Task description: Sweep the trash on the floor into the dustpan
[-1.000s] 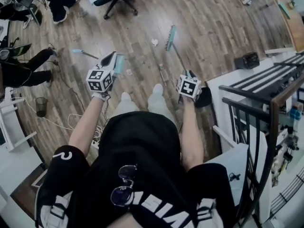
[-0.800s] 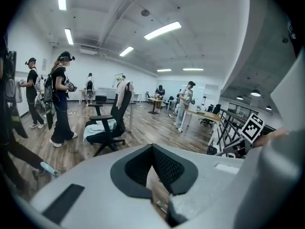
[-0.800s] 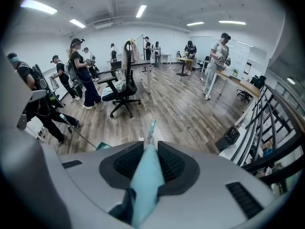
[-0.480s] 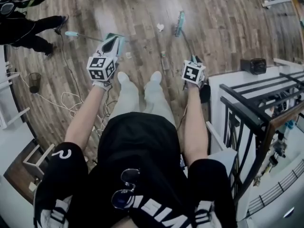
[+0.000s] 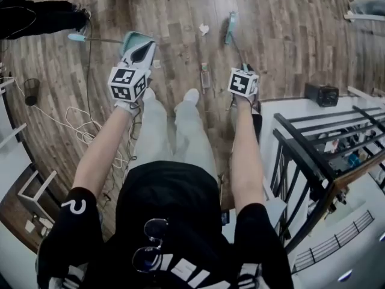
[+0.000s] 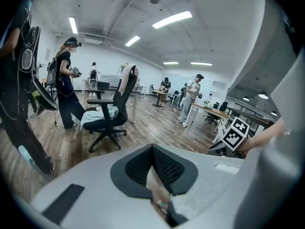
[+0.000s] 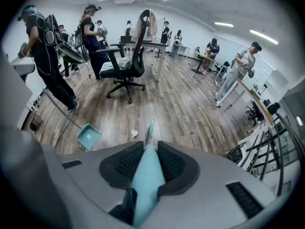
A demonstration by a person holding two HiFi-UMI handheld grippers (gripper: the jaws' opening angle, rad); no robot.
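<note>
Pre-sweep: right gripper (image 7: 145,162) clamps teal long-handled broom (image 5: 230,26), left gripper (image 6: 153,175) clenched empty; next, I'd push white crumpled paper (image 5: 204,29) toward teal plastic dustpan (image 7: 89,136), 9 o'clock.

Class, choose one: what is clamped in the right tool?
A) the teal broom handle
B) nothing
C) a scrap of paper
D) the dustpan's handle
A: in the right gripper view, the right tool has its jaws closed on the teal broom handle.
</note>
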